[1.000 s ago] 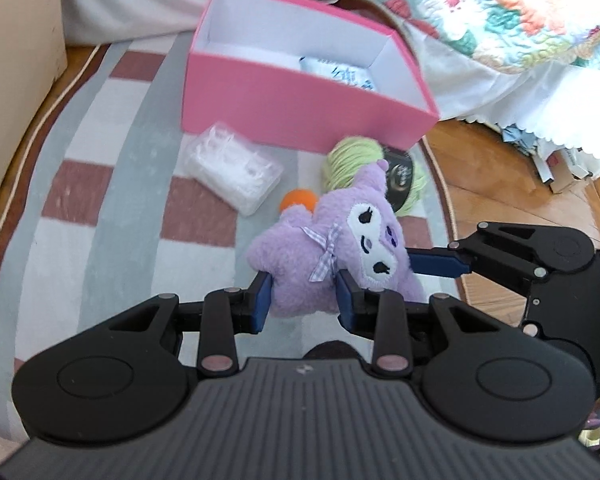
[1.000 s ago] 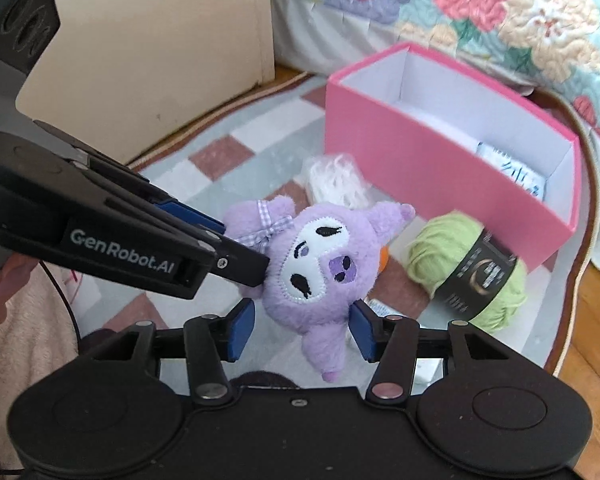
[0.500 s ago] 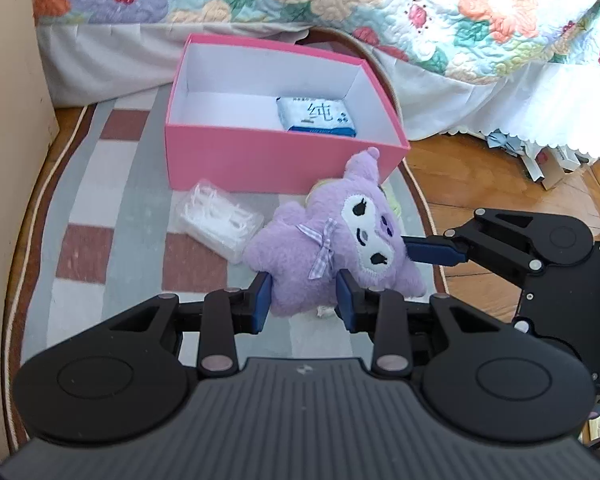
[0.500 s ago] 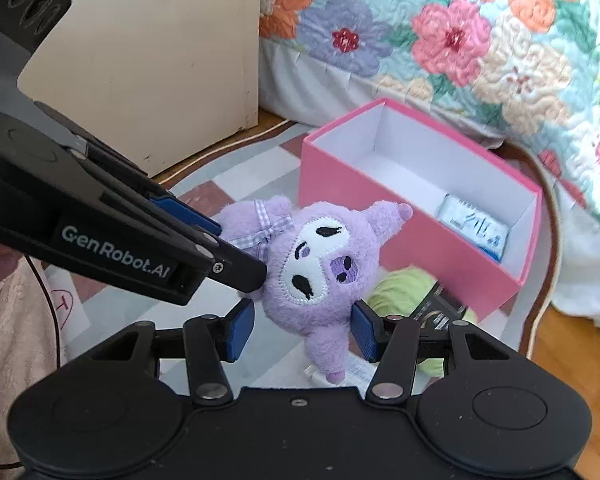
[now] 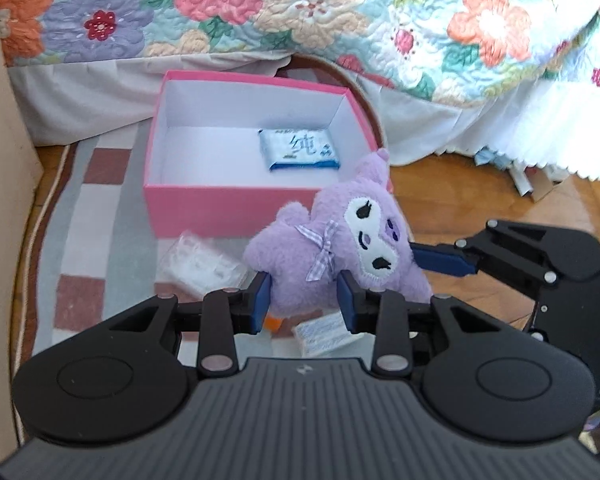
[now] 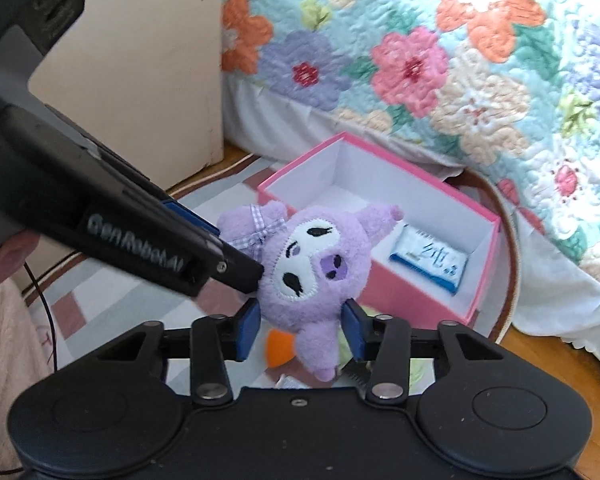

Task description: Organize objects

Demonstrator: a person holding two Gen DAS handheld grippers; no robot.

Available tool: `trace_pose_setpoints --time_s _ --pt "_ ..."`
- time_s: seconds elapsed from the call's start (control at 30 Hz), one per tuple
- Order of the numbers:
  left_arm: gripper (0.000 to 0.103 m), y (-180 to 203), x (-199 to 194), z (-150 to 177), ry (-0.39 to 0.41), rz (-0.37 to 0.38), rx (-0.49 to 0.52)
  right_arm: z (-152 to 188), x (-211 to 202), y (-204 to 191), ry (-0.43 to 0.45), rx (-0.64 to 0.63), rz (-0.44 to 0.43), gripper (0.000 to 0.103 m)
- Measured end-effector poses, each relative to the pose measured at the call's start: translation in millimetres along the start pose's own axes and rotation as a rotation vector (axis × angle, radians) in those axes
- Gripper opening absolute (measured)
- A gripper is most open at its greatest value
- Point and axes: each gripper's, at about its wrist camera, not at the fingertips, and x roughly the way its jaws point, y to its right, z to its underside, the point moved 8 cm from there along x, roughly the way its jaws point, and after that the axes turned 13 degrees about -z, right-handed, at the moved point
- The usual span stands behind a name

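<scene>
A purple plush toy (image 5: pixel 332 248) with a white face and a checked bow hangs in the air, gripped from two sides. My left gripper (image 5: pixel 304 300) is shut on its body. My right gripper (image 6: pixel 300 322) is shut on its head end (image 6: pixel 304 272). The open pink box (image 5: pixel 220 208) stands on the rug just beyond and below the toy. A blue-and-white tissue pack (image 5: pixel 298 150) lies inside it at the right. The box also shows in the right wrist view (image 6: pixel 420 300).
A clear plastic box of white picks (image 5: pixel 198 266), an orange ball (image 6: pixel 278 346) and a small packet (image 5: pixel 324 334) lie on the striped rug (image 5: pixel 80 220). A flowered bedspread (image 5: pixel 300 12) hangs behind. A cream cabinet (image 6: pixel 140 60) stands left. Wood floor (image 5: pixel 480 196) lies right.
Both grippers have lifted the plush toy off the rug and carried it up towards the pink box. The green yarn ball has dropped almost out of sight below.
</scene>
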Motion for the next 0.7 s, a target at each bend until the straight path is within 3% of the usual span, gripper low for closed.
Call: trace_pose_setpoints --time_s 0.17,0.4,0.7 --pt "0.033 8 11 -19 0.006 0.011 0.01 -7 0 23 0.046 0.071 0.001 0.047" --pt "0.034 14 37 -59 0.026 -0.037 0.007 -24 15 57 0.119 0.205 -0.002 0.046" --pt "0.033 22 98 -97 -0.027 -0.034 -0.025 -39 49 102 0.1 0.259 0.075 0.044"
